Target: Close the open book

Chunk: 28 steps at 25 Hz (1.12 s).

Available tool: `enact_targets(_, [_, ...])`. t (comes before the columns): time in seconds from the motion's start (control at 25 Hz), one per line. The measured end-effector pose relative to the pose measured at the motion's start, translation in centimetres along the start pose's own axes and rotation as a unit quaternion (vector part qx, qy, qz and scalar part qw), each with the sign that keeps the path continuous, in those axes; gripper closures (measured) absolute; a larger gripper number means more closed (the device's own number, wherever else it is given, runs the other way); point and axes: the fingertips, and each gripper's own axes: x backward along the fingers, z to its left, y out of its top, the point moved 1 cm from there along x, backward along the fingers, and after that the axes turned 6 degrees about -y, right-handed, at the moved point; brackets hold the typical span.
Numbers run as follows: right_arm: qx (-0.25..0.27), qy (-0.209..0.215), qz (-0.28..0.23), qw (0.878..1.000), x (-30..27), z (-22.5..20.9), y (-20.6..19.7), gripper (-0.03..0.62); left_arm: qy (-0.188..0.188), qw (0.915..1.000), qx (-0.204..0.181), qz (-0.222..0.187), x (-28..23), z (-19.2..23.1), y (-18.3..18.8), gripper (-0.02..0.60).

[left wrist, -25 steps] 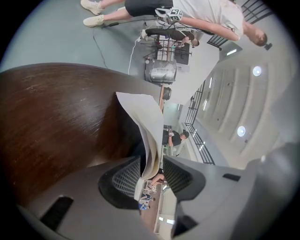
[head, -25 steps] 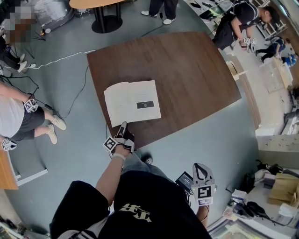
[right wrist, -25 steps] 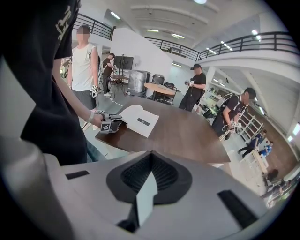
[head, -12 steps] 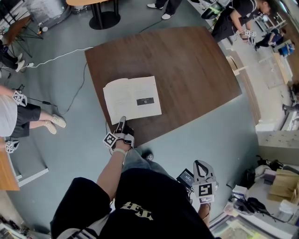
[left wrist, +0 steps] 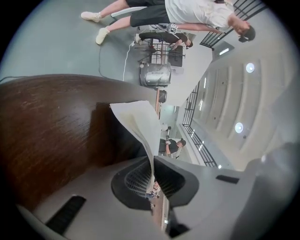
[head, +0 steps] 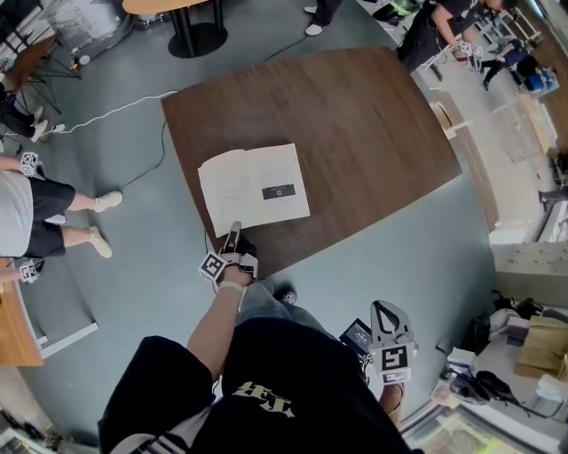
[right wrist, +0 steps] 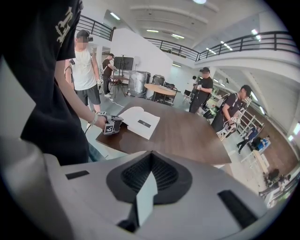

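The open book [head: 253, 188] lies flat with white pages up near the front left edge of the dark wooden table [head: 355, 124]. My left gripper [head: 234, 230] reaches level over the table's edge to the book's near edge. Its jaws have just been closing and are now shut on a page [left wrist: 140, 124], which curves up between my left gripper's [left wrist: 152, 176] pads. My right gripper [head: 388, 308] hangs off the table at the person's right side, shut with nothing in it. From the right gripper view I see the book [right wrist: 139, 122] and the left gripper [right wrist: 112, 125] beyond my right gripper [right wrist: 150, 157].
A white cable [head: 115, 108] runs over the grey floor to the table's left corner. A person [head: 27, 213] stands at the left and others at the back right. A round table [head: 191, 9] stands beyond. White benches [head: 497, 151] line the right side.
The left gripper's jaws have come together on the book's near edge. Both hands have stayed about where they were.
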Motion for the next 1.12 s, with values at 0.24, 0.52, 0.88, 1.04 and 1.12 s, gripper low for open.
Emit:
enact_targets(0.24, [-0.011,-0.007,-0.008,1.0,0.0,0.1,0.2,0.606,0.015,0.9989,-0.042,0.016,0.1,-0.1,0.3,0.566])
enact_targets(0.52, [-0.014,-0.006,-0.019,1.0,0.0,0.5,0.1,0.606,0.016,0.9959,-0.076,0.045,-0.4,-1.7,-0.5,0.566])
enact_targets(0.88, [-0.034,-0.012,-0.026,0.999,0.4,0.8,-0.5,0.606,0.015,0.9884,-0.119,0.093,-0.7,-3.1,-1.4,0.566])
enact_targets(1.04, [-0.043,-0.015,-0.028,0.999,0.6,0.5,-0.9,0.606,0.011,0.9836,-0.14,0.112,-1.1,-3.9,-2.1,0.566])
enact_targets(1.12, [-0.054,-0.013,-0.033,0.998,0.5,0.4,-1.0,0.606,0.019,0.9806,-0.153,0.121,-1.2,-4.0,-2.3,0.566])
